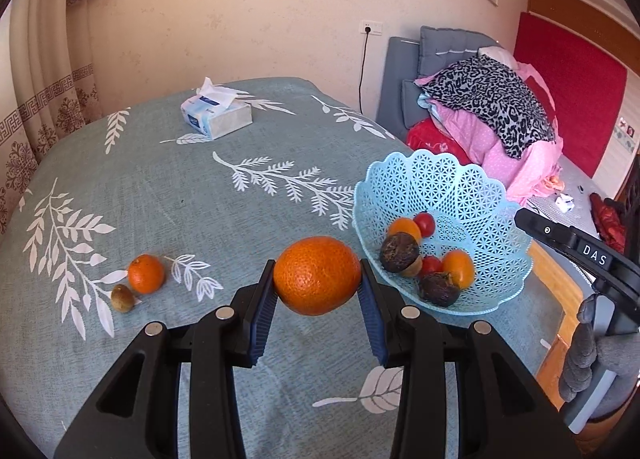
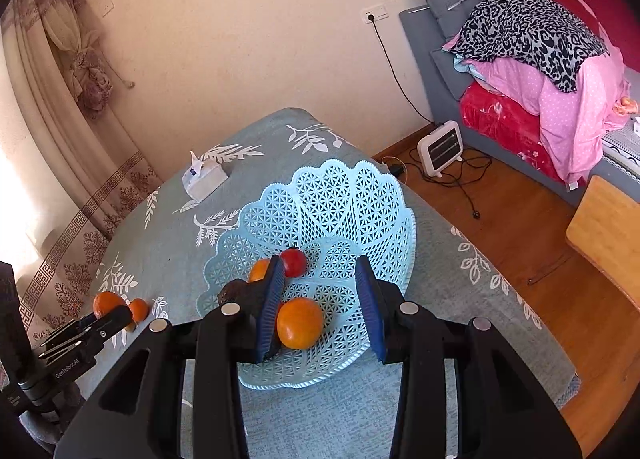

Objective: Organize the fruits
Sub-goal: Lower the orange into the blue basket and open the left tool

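Orange (image 1: 318,276) is sitting between the blue pads (image 1: 264,305) of the left claw (image 1: 318,291), up off the cloth (image 1: 180,195) and just beside the basket (image 1: 452,179) — the pads are pressing on both of its round sides. It is looking firm and a bit heavy, with bumpy skin that is helping the grip. Holding it across the widest part, as now, is looking best; squeezing too hard could be bruising it. The right claw (image 2: 320,315) is hanging over the basket with its jaws apart and holding nothing — a small orange fruit (image 2: 300,323) is lying in the basket below them. A little orange (image 1: 146,273) and a brown fruit (image 1: 122,298) are waiting on the cloth.
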